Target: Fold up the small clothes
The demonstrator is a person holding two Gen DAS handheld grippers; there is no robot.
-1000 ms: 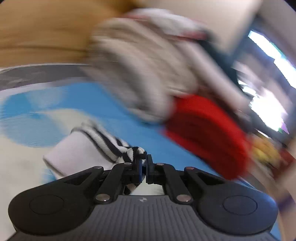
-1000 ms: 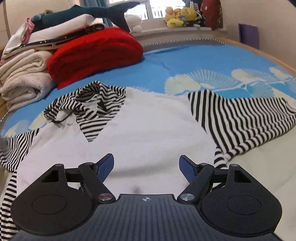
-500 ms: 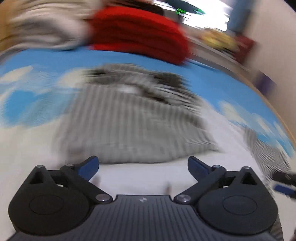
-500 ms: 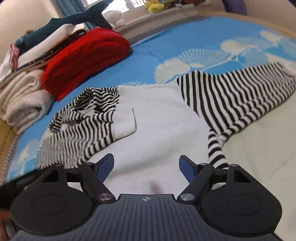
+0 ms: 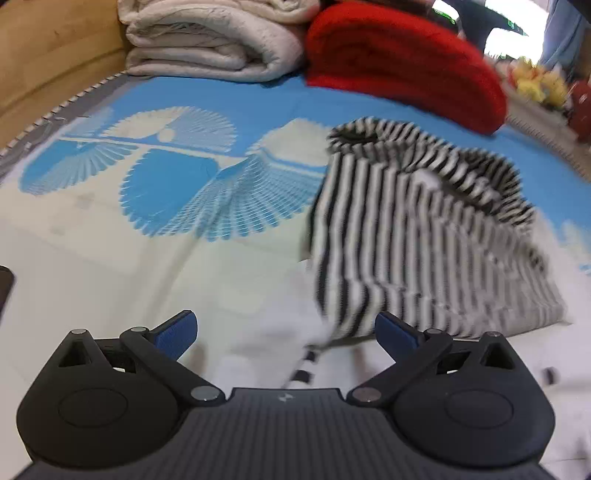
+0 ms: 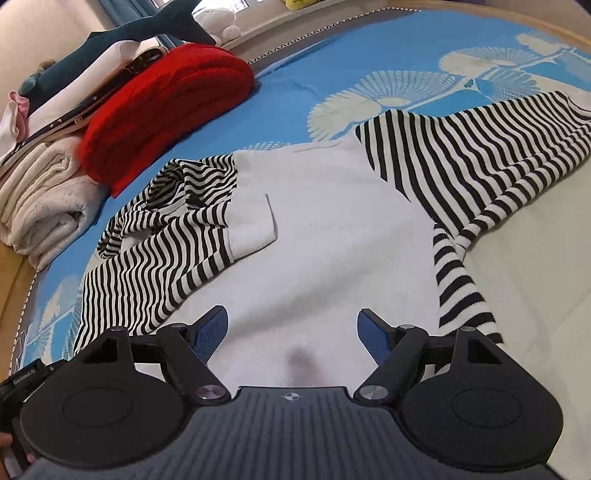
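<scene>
Sweater (image 6: pixel 332 229) flat on the bedspread (image 6: pixel 325 74), one sleeve folded in.
Collar toward the red blanket (image 6: pixel 166 103); the other sleeve (image 6: pixel 480 155) stretches sideways over bare bedspread. Left gripper (image 5: pixel 286 332) and right gripper (image 6: pixel 293 328) gape wide, holding nothing.

Ahead of the right claw (image 6: pixel 293 332), which is black with blue pads, lies a sweater (image 6: pixel 332 221) with a white body and black-and-white striped sleeves and collar. Under it the bedspread (image 6: pixel 332 55) is bright blue and cream with pale fan-shaped prints. Far left of that claw sit a red knit bundle (image 6: pixel 166 103) and off-white folded blankets (image 6: pixel 44 192); above them lies something dark teal, perhaps a plush shark (image 6: pixel 147 29).
</scene>
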